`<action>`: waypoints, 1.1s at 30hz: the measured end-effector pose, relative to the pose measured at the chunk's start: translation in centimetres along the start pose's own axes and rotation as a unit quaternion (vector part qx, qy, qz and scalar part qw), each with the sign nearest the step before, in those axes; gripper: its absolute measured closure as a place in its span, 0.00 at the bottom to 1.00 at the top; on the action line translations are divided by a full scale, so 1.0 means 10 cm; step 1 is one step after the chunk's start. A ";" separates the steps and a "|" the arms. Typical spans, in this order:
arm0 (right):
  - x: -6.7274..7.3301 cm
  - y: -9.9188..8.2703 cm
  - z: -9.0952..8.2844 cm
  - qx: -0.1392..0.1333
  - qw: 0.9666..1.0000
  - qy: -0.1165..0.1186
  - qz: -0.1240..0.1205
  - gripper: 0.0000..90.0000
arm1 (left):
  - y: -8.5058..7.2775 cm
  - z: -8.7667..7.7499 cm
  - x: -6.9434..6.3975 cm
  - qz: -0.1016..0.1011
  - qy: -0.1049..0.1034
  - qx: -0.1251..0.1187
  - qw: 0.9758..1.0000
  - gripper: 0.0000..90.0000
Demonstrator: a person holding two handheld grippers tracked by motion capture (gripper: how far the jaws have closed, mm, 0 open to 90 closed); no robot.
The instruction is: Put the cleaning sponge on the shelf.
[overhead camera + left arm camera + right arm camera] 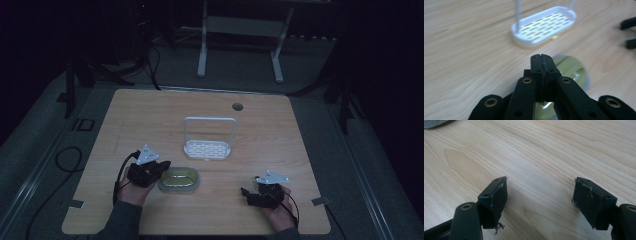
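The left gripper (161,166), jaws pressed together on nothing, sits at the dish (178,179) near the table's (125,115) front. The rack (208,148) stands just behind. The right gripper (246,195) rests spread wide over bare wood; a careless push could shove the dish off.

The right gripper (540,195) has its two black jaws spread wide apart over the table (544,150), bare light wood grain between them; frayed threads hang from the pads (496,197), and a grey patch (435,123) sits in the top left corner
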State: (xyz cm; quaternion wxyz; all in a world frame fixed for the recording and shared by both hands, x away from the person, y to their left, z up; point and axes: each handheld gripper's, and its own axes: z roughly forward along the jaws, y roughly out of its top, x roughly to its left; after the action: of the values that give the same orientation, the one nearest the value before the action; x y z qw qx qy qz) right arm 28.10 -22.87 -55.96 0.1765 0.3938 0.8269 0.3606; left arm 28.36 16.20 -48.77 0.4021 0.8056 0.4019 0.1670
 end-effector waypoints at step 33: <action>0.00 0.00 0.00 0.000 1.000 0.000 -0.001 0.30 | 0.16 0.58 -0.46 0.082 -0.060 0.080 0.992 1.00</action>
State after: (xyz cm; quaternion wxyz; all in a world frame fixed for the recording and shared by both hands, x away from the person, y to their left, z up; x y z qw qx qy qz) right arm 28.11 -22.89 -55.96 0.1770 0.3929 0.8274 0.3602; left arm 29.80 9.08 -50.89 0.3447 0.8738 0.3220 0.1185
